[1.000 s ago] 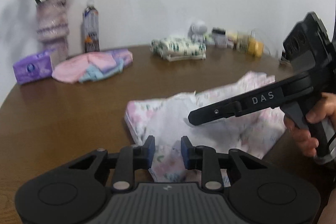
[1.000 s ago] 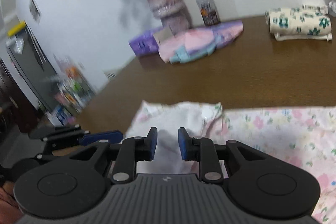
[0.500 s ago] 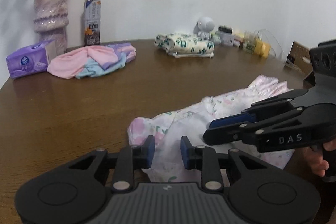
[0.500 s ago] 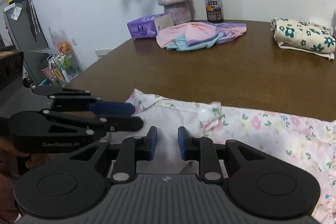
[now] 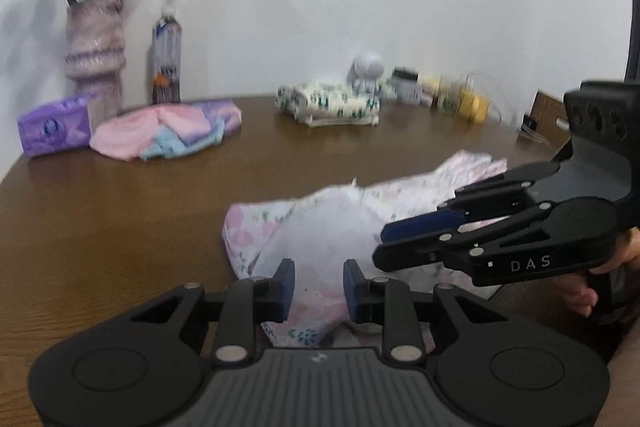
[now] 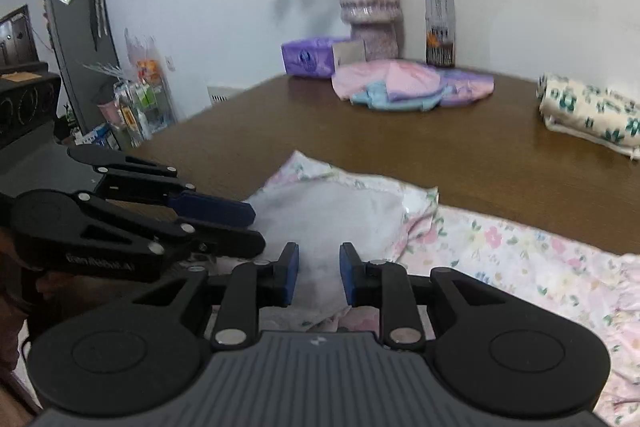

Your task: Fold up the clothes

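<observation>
A white wall backs a round brown wooden bench (image 5: 120,227); at its far edge stand a vase of flowers (image 5: 94,47), a drink bottle (image 5: 166,61) and a purple tissue pack (image 5: 54,125). A pink and blue heap of clothes (image 5: 164,133) lies at 11 o'clock, and a folded green-flowered bundle (image 5: 328,103) at 12. The floral garment (image 5: 320,227) lies crumpled at the near edge, pale lining turned up. The left gripper (image 5: 318,285) and right gripper (image 6: 318,277) hover just over it, side by side; both sets of jaws stand slightly spread with nothing pinched. My judgement: the cloth wants spreading flat before any fold, so each gripper should take a separate corner or hem edge, nip a single layer, and draw outward evenly. Shelves and a grey cabinet (image 6: 80,59) stand at 9 o'clock in the right wrist view.
</observation>
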